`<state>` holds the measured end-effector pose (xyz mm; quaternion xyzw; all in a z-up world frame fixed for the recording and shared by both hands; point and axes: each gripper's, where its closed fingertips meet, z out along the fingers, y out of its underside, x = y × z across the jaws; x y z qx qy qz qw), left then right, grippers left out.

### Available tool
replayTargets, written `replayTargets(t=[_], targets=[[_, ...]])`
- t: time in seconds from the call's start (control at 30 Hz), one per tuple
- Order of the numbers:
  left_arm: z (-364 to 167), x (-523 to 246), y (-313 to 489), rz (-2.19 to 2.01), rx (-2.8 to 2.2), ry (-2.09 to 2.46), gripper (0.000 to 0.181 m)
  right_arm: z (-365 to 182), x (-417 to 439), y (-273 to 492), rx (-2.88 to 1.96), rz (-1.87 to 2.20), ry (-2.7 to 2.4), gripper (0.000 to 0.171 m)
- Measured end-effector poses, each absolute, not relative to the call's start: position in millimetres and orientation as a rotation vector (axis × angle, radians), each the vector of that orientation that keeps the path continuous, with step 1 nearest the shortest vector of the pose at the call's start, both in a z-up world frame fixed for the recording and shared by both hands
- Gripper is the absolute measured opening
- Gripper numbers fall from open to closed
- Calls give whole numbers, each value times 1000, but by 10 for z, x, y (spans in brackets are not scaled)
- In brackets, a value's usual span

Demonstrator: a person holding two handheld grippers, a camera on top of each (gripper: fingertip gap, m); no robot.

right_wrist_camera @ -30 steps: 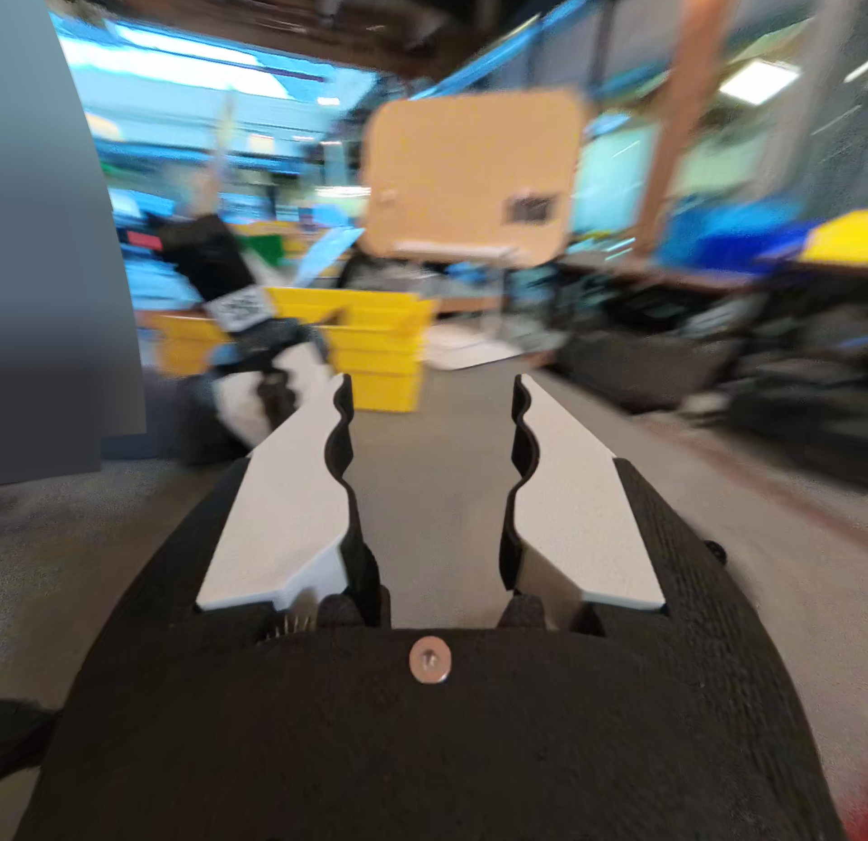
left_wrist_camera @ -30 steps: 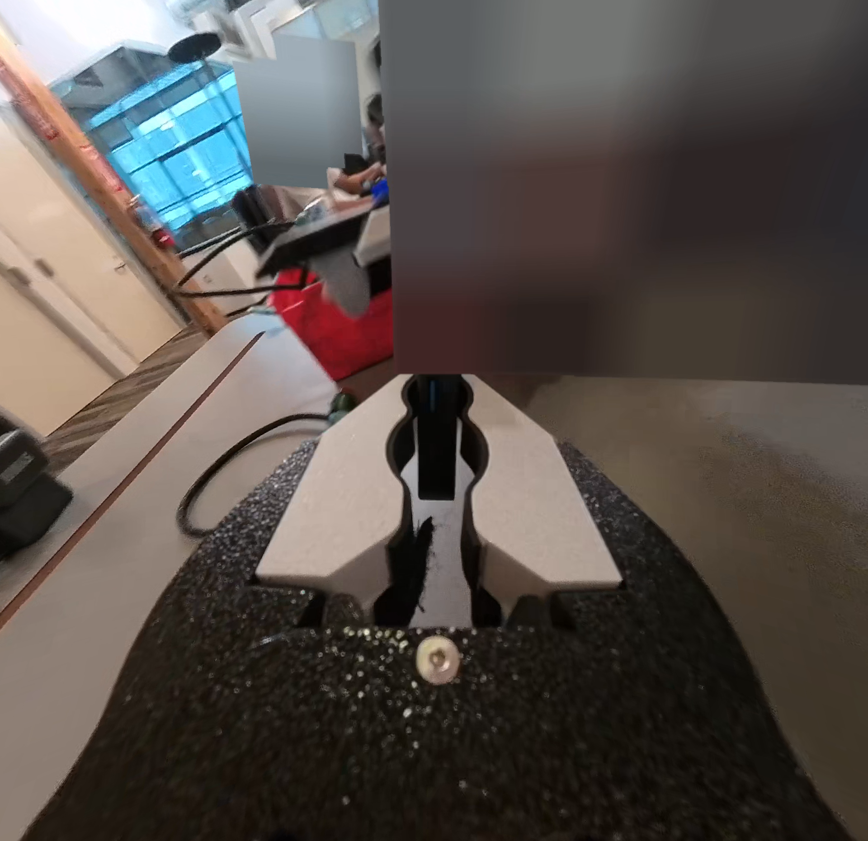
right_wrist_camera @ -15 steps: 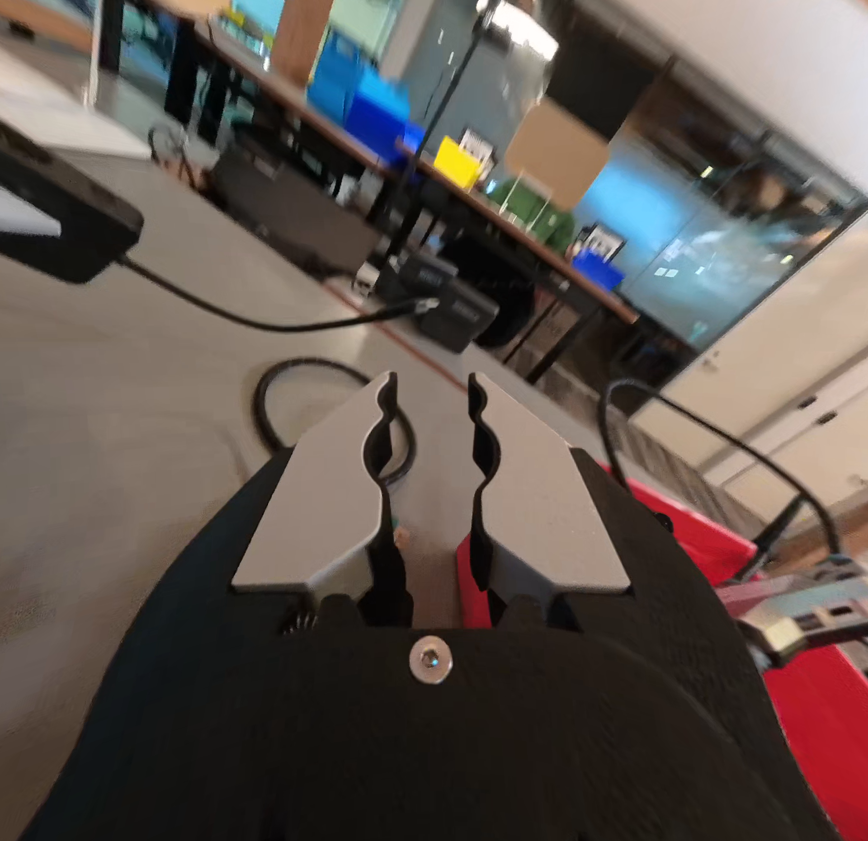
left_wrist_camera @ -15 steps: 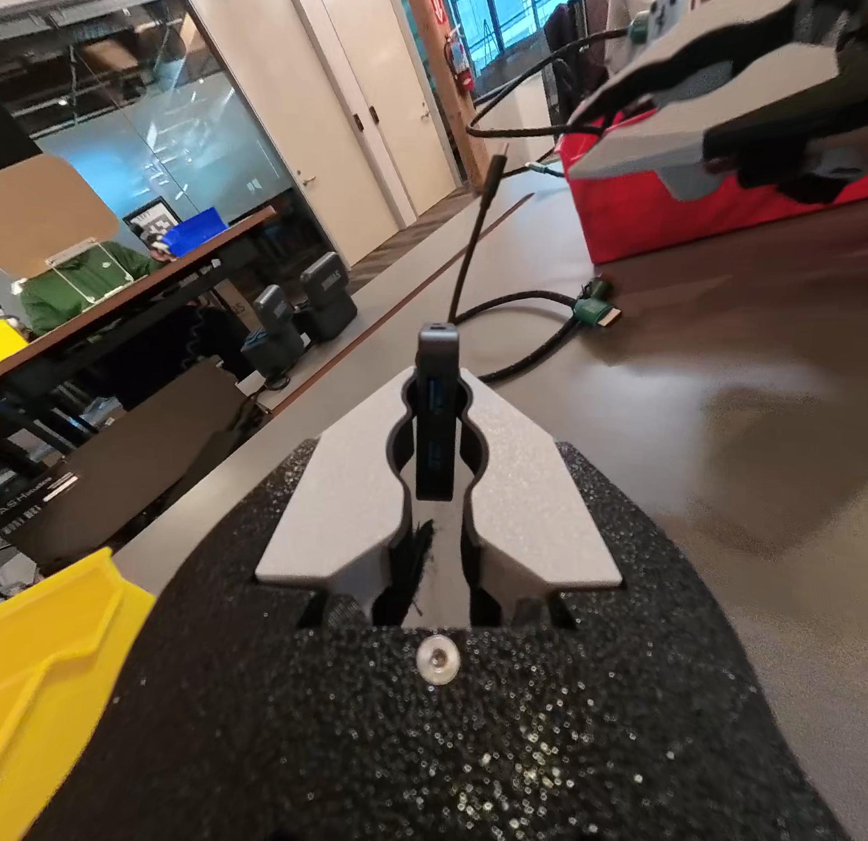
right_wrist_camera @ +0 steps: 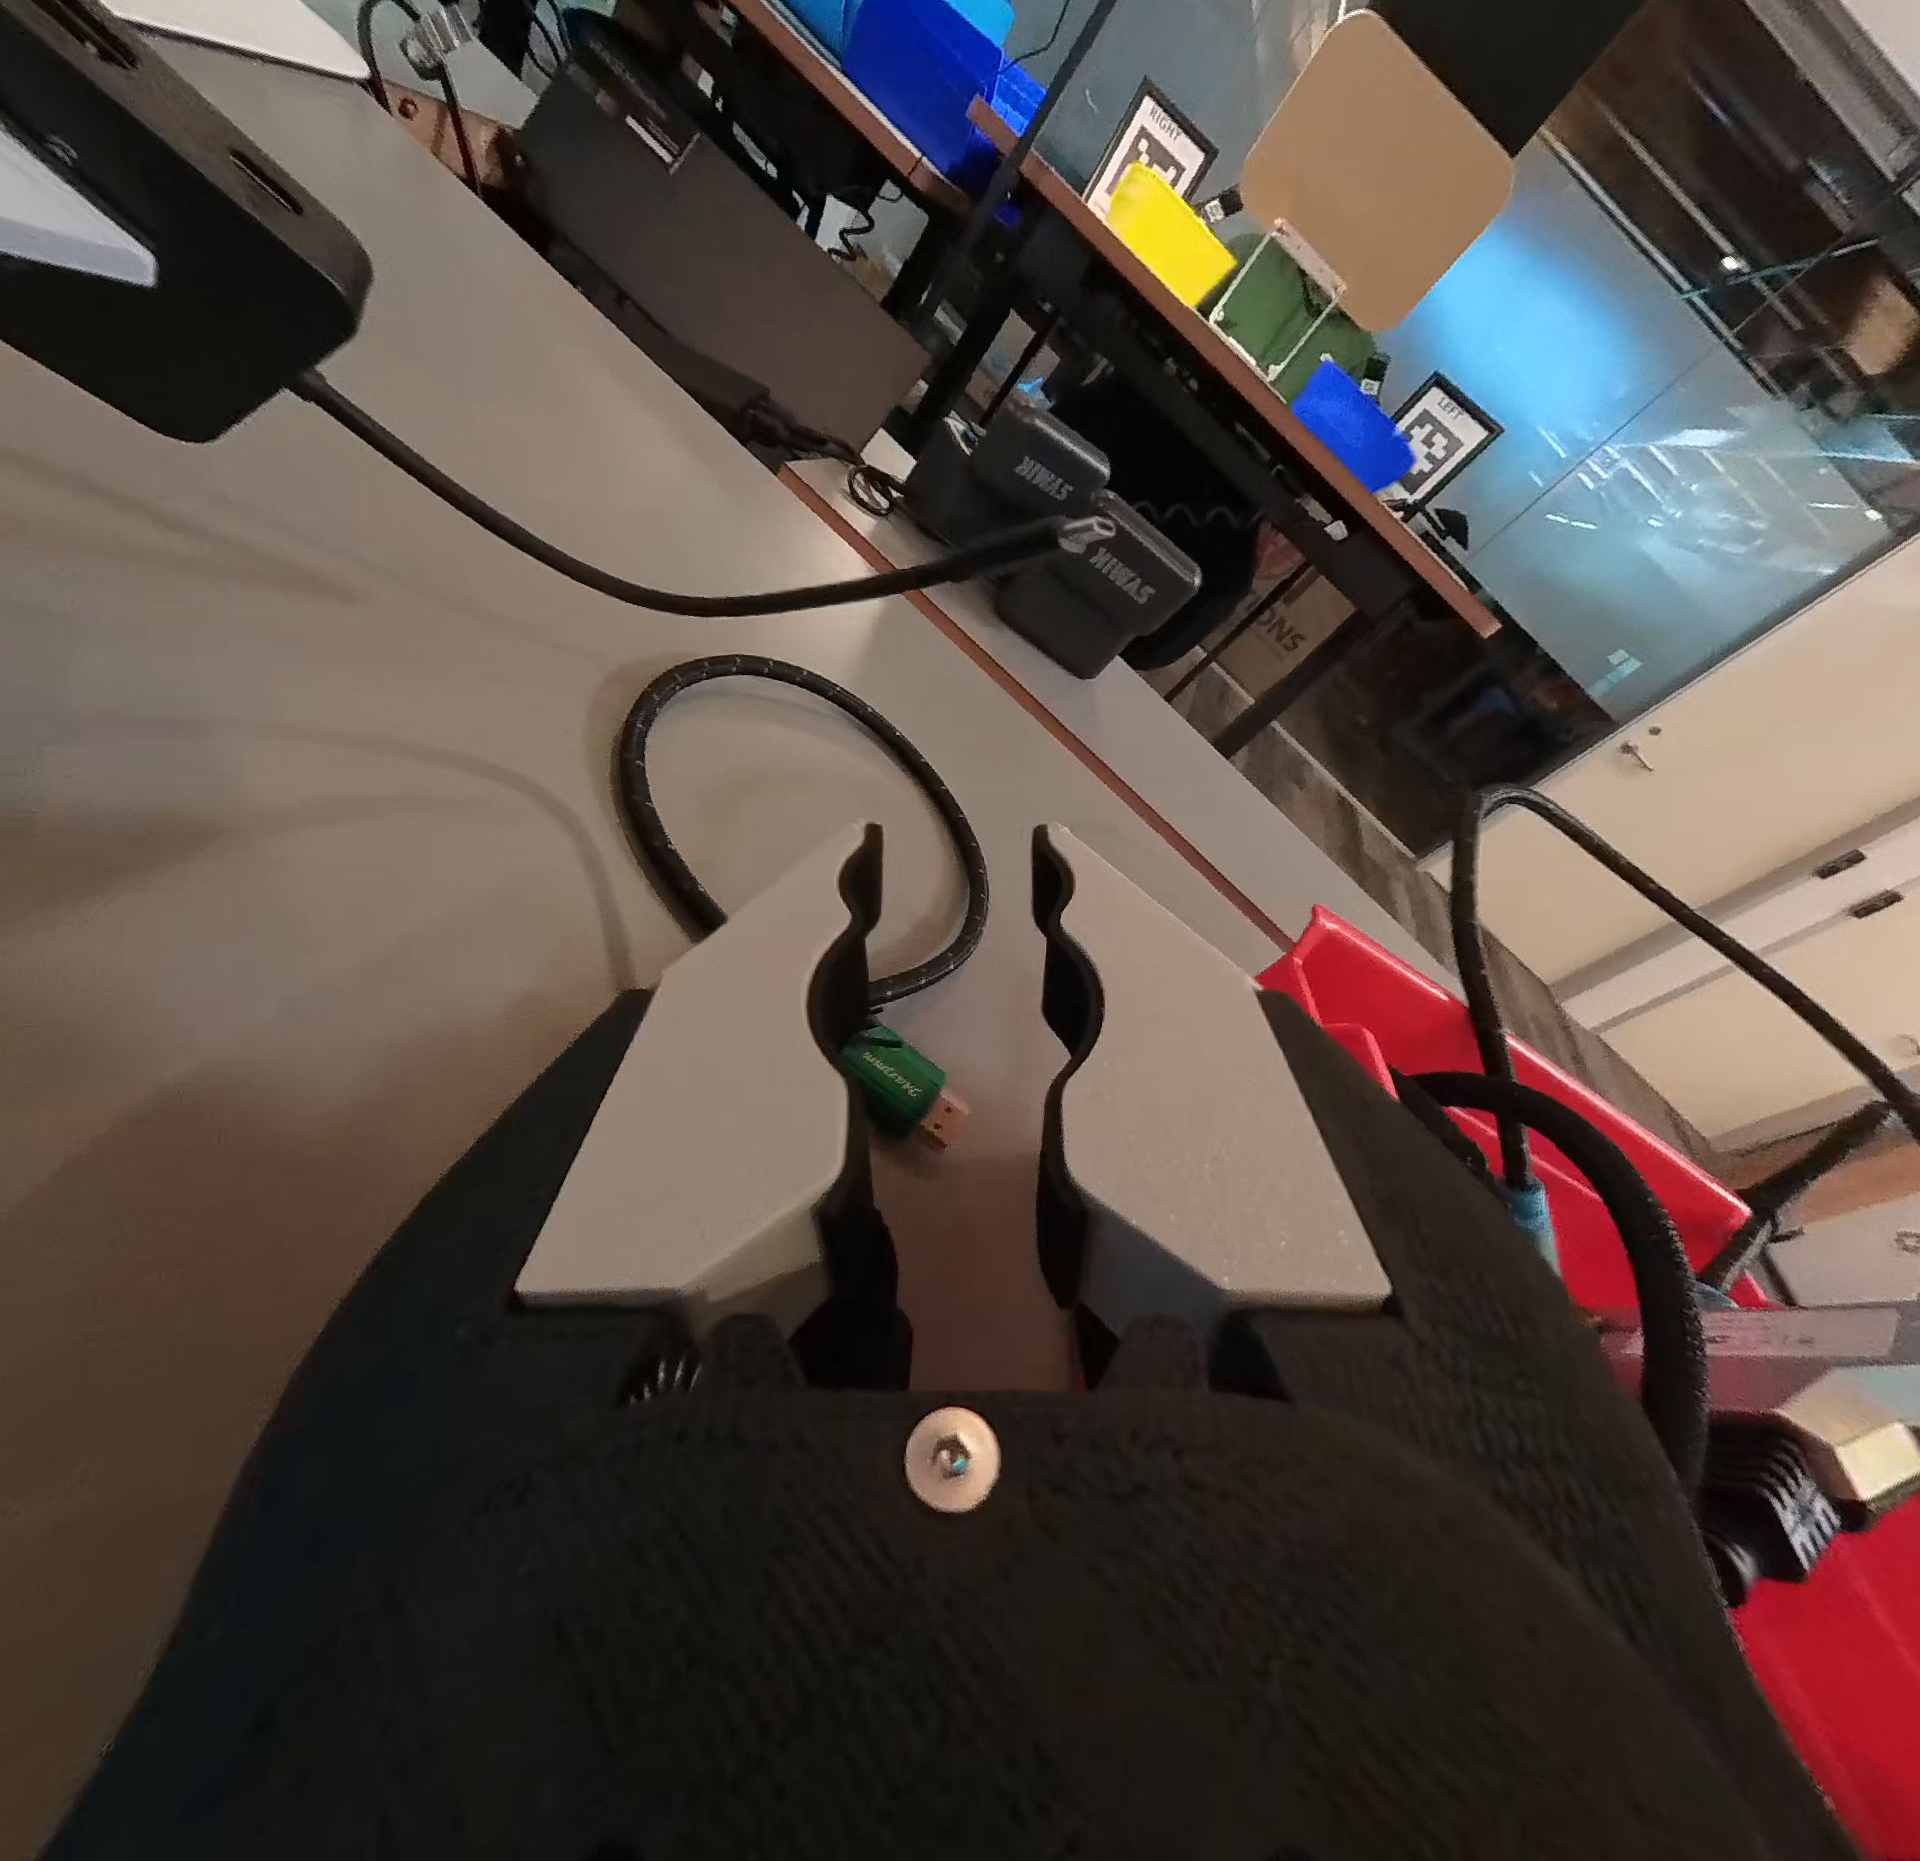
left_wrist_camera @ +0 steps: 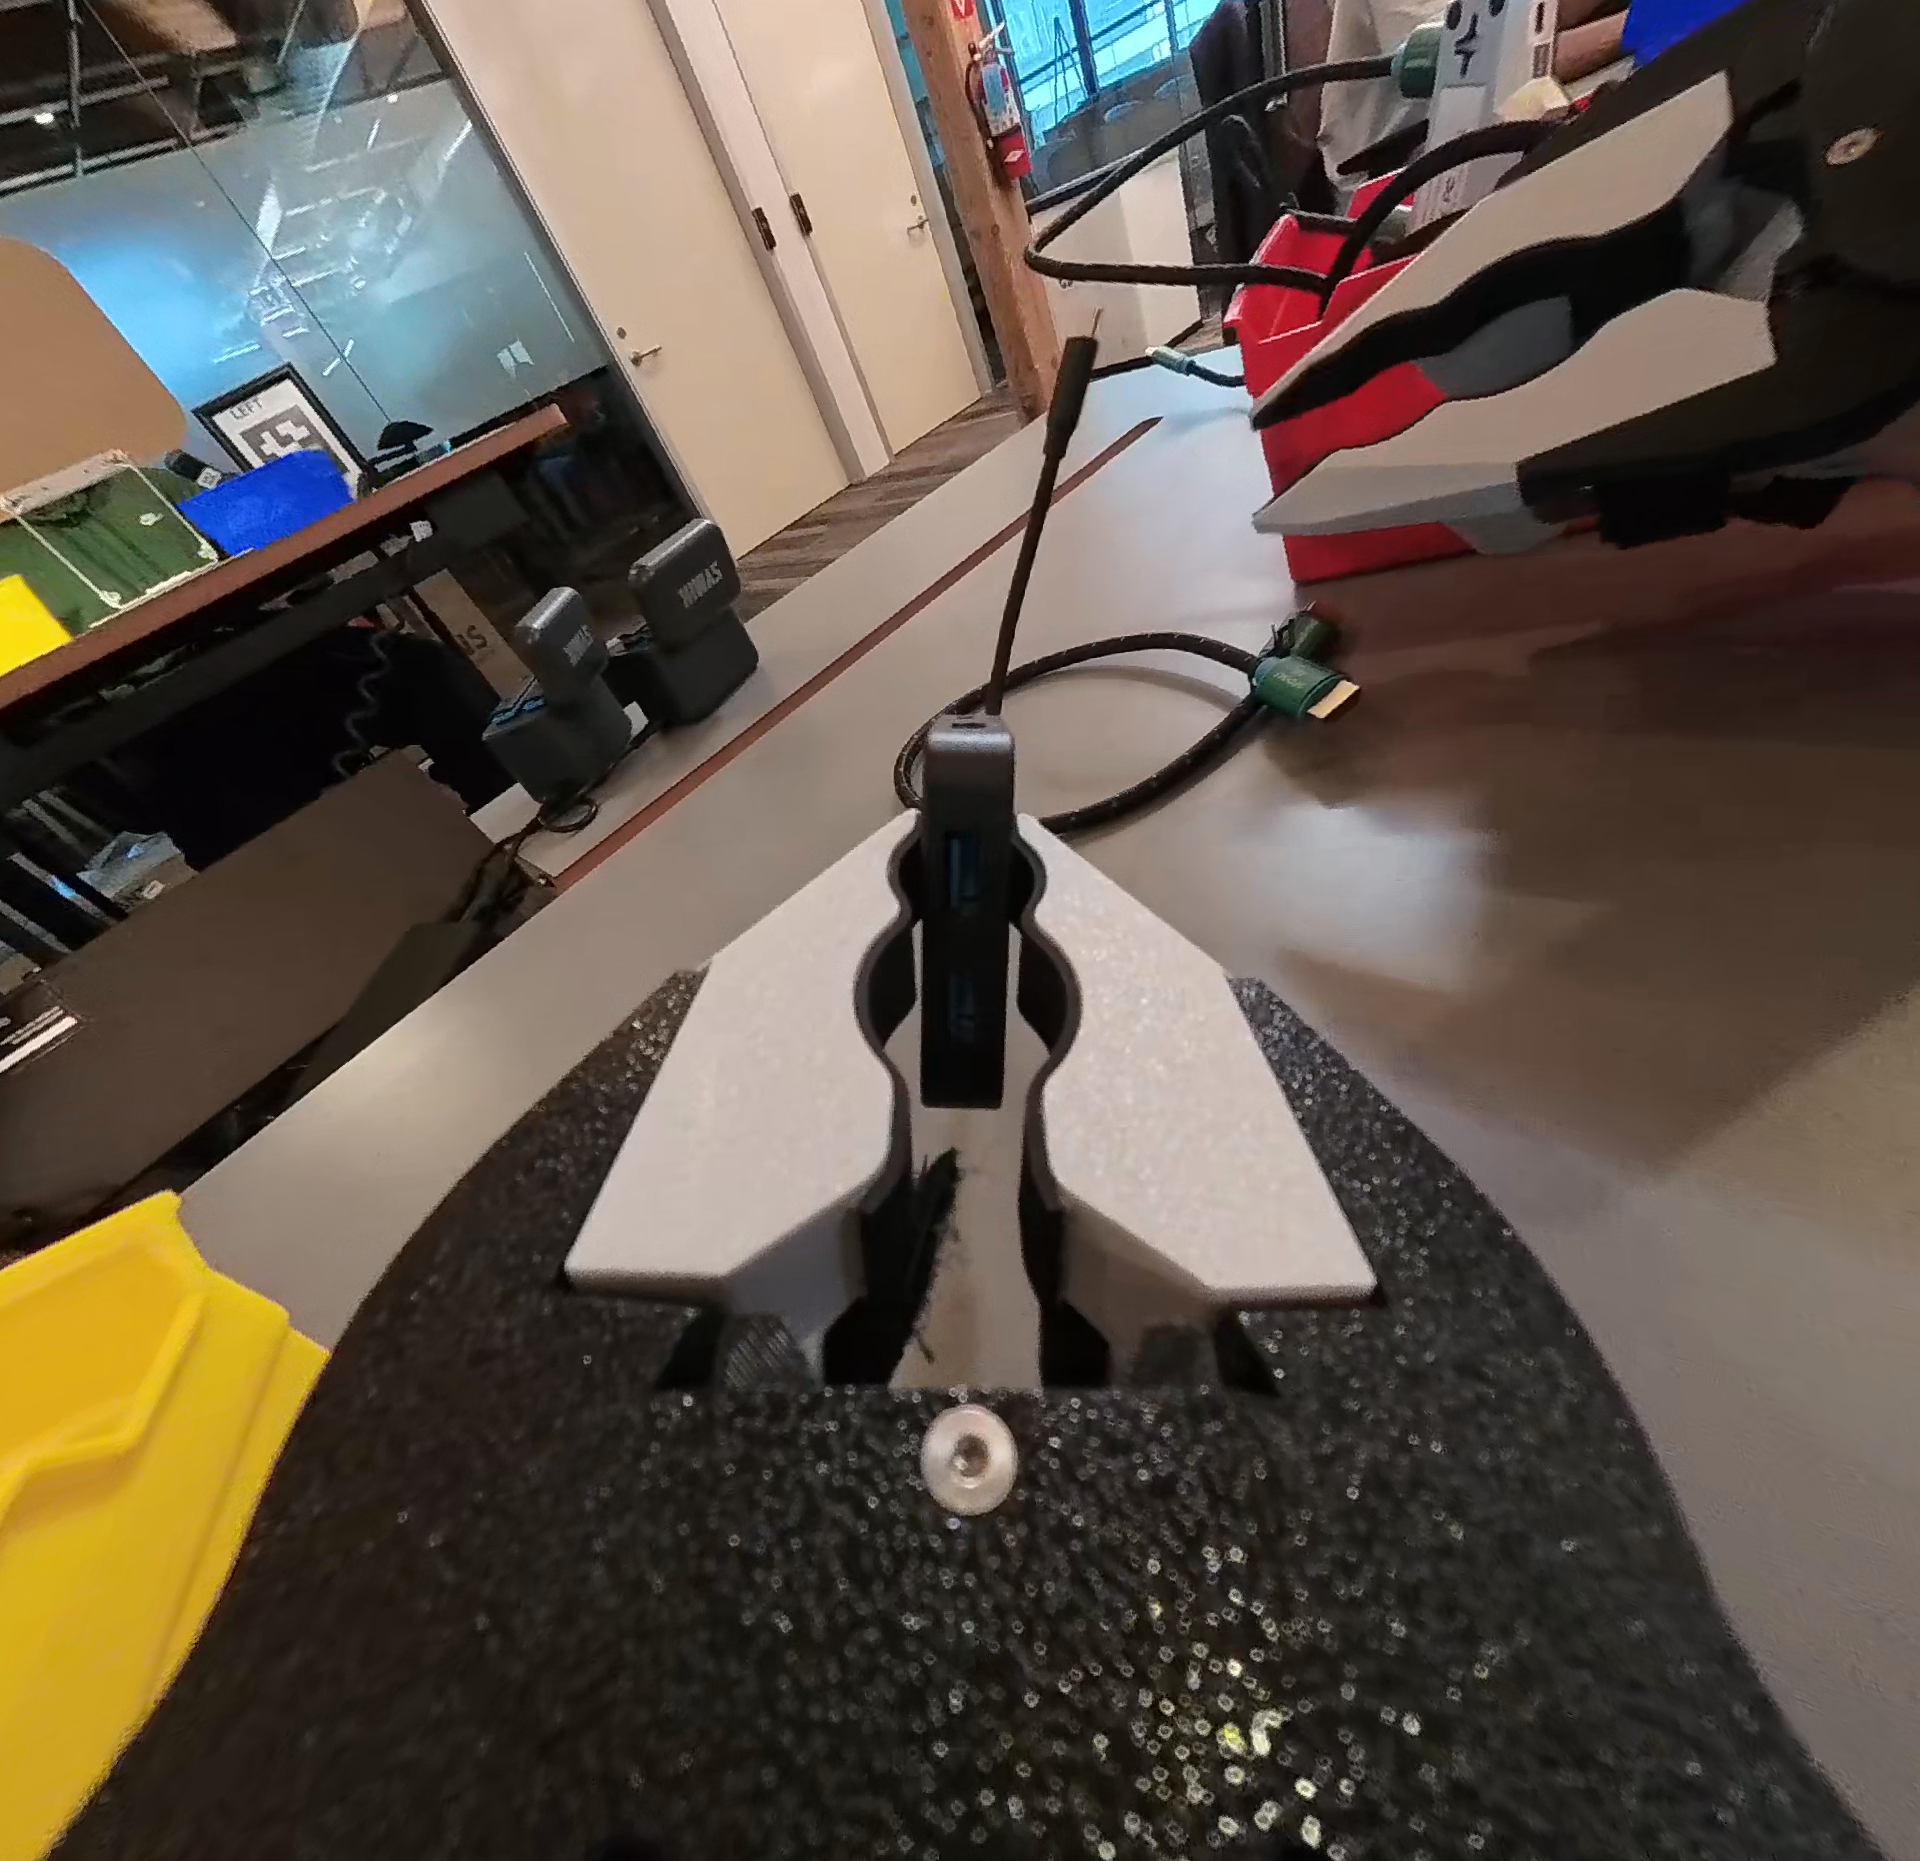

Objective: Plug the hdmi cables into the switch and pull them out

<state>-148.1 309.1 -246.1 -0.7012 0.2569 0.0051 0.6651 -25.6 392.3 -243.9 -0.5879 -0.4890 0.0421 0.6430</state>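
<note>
My left gripper (left_wrist_camera: 966, 824) is shut on a slim black switch (left_wrist_camera: 966, 938), held on edge above the grey table (left_wrist_camera: 1558, 980). The switch's thin black lead (left_wrist_camera: 1029, 564) sticks up and away. A braided HDMI cable (left_wrist_camera: 1122, 658) with a green plug (left_wrist_camera: 1294, 673) lies on the table ahead. My right gripper (right_wrist_camera: 956, 840) is open and empty, just above that green plug (right_wrist_camera: 899, 1079), which shows between its fingers. The right gripper also shows at the upper right of the left wrist view (left_wrist_camera: 1262, 466). The switch is at the top left of the right wrist view (right_wrist_camera: 208, 294).
A red bin (right_wrist_camera: 1455, 1053) stands on the table to the right of the plug, with another braided cable (right_wrist_camera: 1496, 980) rising from it. A yellow bin (left_wrist_camera: 114, 1448) is at my left gripper's near left. The table edge (right_wrist_camera: 1039, 710) runs just beyond the cable loop. My right fingertips sit around 15 cm from my left ones.
Both views have swung round to the table and cables. The right gripper has narrowed from wide open and come down over the green plug. The left gripper stays shut on the switch.
</note>
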Motion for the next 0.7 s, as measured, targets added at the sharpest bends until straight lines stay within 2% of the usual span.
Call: replayTargets(t=[0.2,0.43,0.53,0.7], targets=[[-2484,-1445,3089,1,-1589,602,10,-2508,-180,4010,-1369,9,-1128,27],[-2504,-1429,3091,8,-1595,617,10,-2937,-95,4090,-1523,-147,-1318,26],[-2510,-1425,3092,6,-1598,620,11,-3064,-115,4019,-1505,-172,-1471,30],[-2515,-1406,3089,4,-1596,632,10,-3120,-183,3939,-1360,-232,-1612,25]])
